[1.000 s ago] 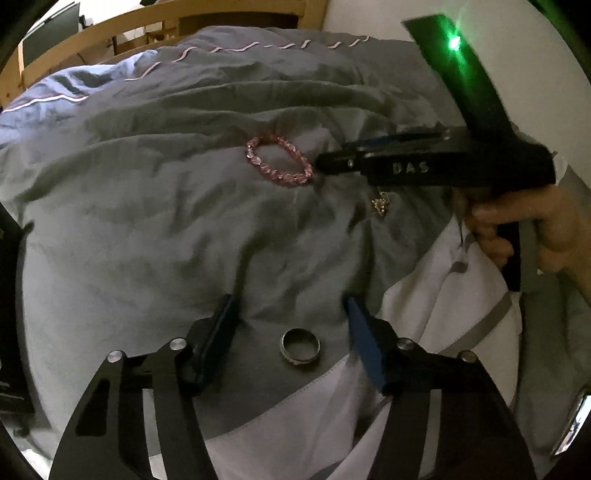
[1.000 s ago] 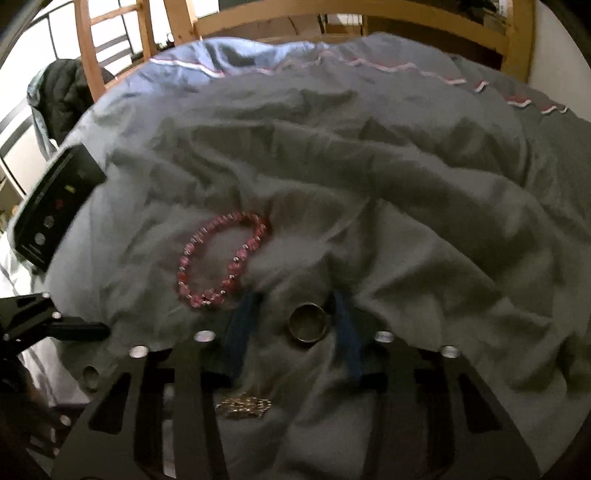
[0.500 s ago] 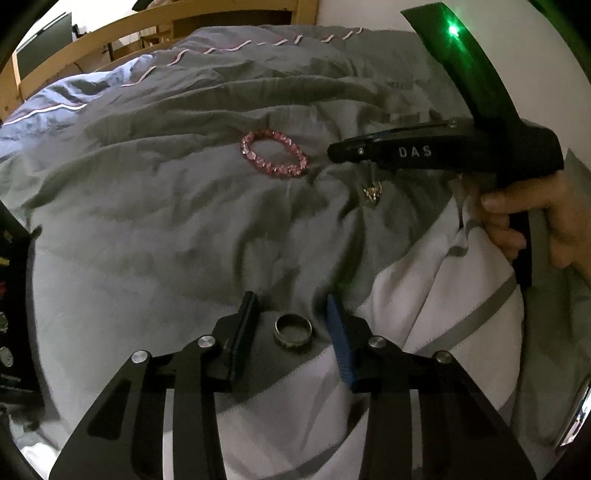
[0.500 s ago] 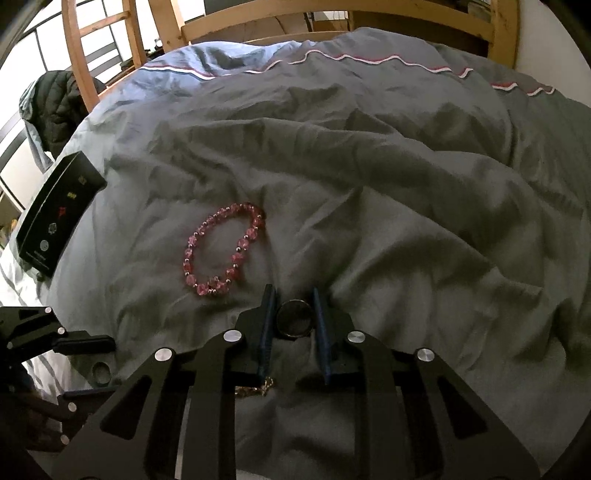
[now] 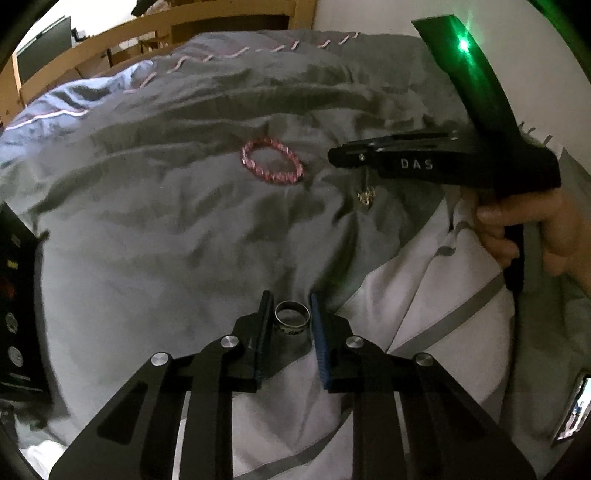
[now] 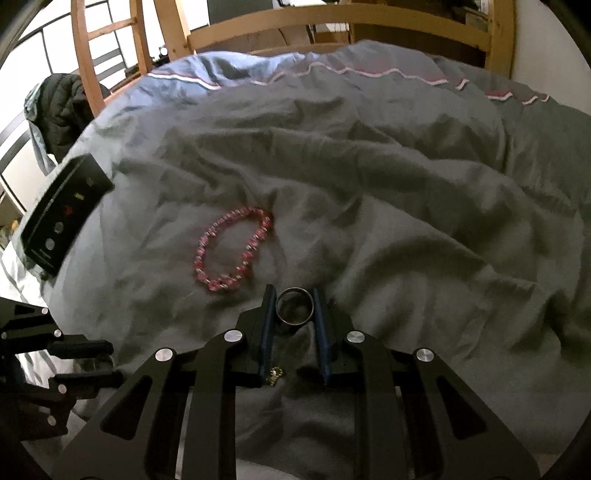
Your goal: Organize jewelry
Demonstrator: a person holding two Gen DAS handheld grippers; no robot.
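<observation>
On the grey duvet point(image 5: 166, 240), a silver ring point(image 5: 292, 321) sits between the fingers of my left gripper point(image 5: 290, 295). Its jaws are closing and both pads touch the ring's sides. My right gripper point(image 6: 293, 289) is shut on a second, darker ring point(image 6: 294, 312). A pink bead bracelet point(image 6: 232, 254) lies just left of and beyond it, also in the left wrist view as the bracelet point(image 5: 271, 166). A small gold pendant point(image 5: 366, 195) lies under the right gripper point(image 5: 332, 157). The left gripper point(image 6: 107, 362) shows at the right wrist view's left edge.
A black flat box point(image 6: 62, 214) with small coloured pieces lies at the duvet's left edge. A white and grey cloth point(image 5: 424, 314) covers the near right. A wooden bed frame point(image 6: 332, 22) runs behind, with a dark jacket point(image 6: 62, 107) at the left. A hand point(image 5: 524, 229) holds the right gripper.
Both pairs of jaws have closed in from wide apart onto their rings. The left closed last. Neither hand has shifted much.
</observation>
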